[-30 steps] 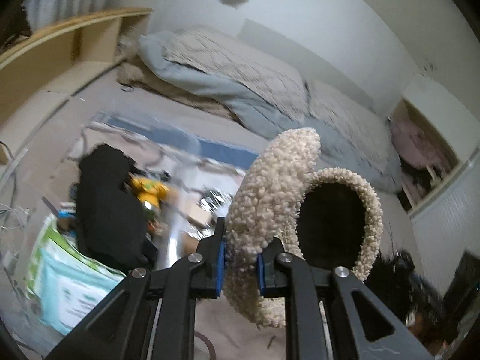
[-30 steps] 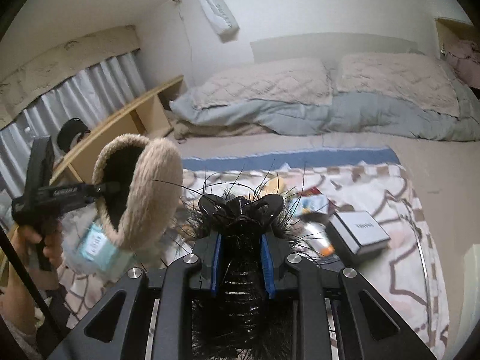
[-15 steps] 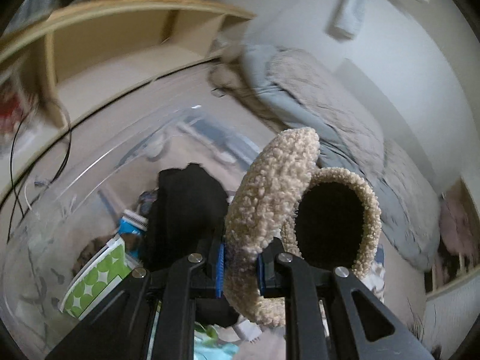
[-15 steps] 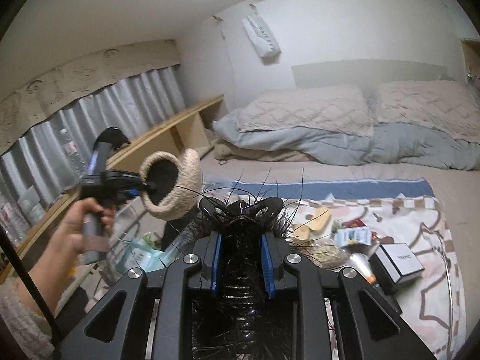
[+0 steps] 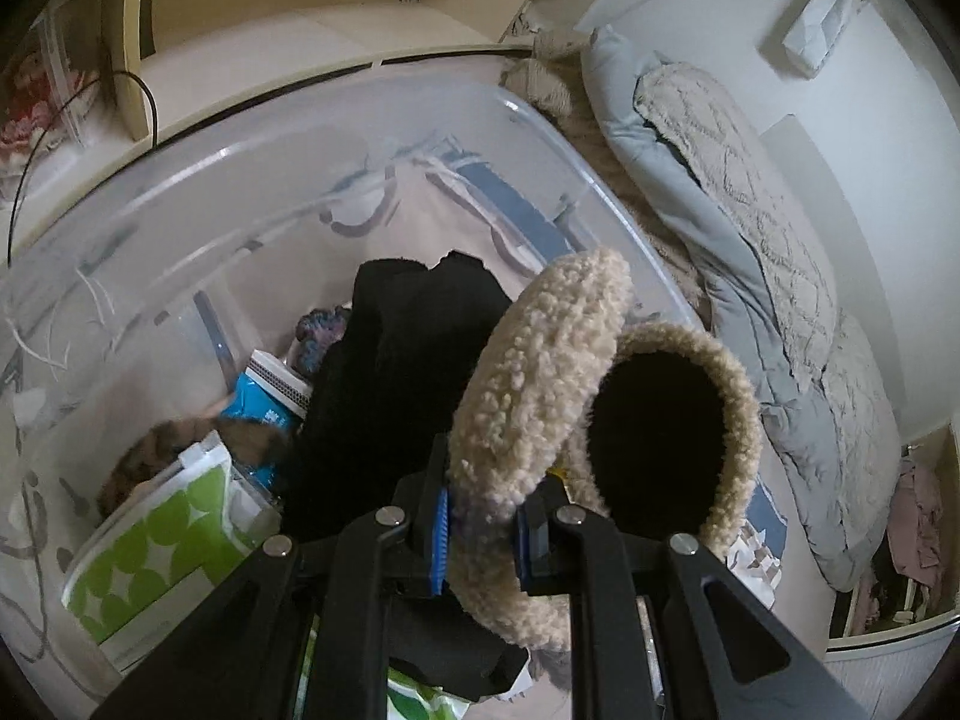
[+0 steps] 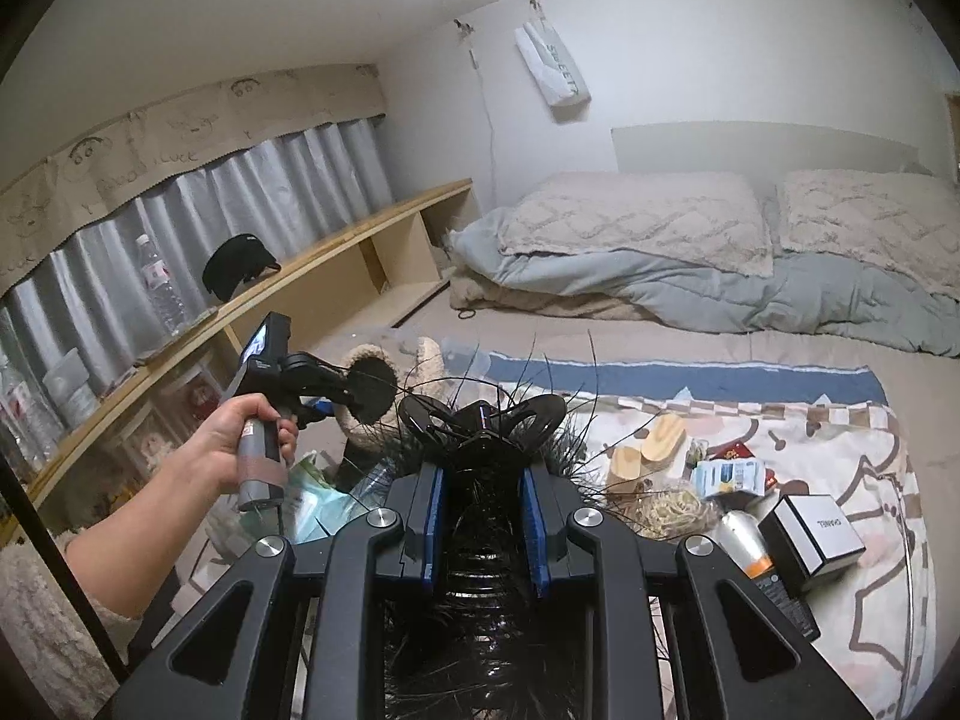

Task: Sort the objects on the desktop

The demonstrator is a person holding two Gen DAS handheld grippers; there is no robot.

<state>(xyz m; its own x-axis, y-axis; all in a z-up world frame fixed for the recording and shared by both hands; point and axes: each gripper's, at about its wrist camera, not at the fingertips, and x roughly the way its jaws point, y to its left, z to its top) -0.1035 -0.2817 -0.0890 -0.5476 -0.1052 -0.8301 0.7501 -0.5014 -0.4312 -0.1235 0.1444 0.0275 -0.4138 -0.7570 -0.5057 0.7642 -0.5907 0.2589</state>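
My left gripper (image 5: pixel 480 531) is shut on the band of beige fleece earmuffs (image 5: pixel 534 396), whose black-lined cup (image 5: pixel 654 432) hangs to the right. They hover above a clear plastic bin (image 5: pixel 360 138) holding a black garment (image 5: pixel 408 360), a green-and-white pack (image 5: pixel 156 546) and a blue packet (image 5: pixel 264 408). In the right wrist view, the left gripper (image 6: pixel 354 387) and earmuffs (image 6: pixel 372 360) are at left, held by a hand (image 6: pixel 240 438). My right gripper (image 6: pixel 483 531) is shut on a black feathery headband (image 6: pixel 480 420).
On the patterned blanket (image 6: pixel 864 480) at right lie wooden sandals (image 6: pixel 651 447), a black-and-white box (image 6: pixel 813 534), a silver can (image 6: pixel 741 534) and small packets. A wooden shelf (image 6: pixel 336 246) runs along the left wall. Pillows and a grey quilt (image 6: pixel 690 282) lie behind.
The left gripper carried the earmuffs leftward and down over the clear bin, tilting to look into it. The right gripper, still holding the headband, shifted slightly and its view tilted up.
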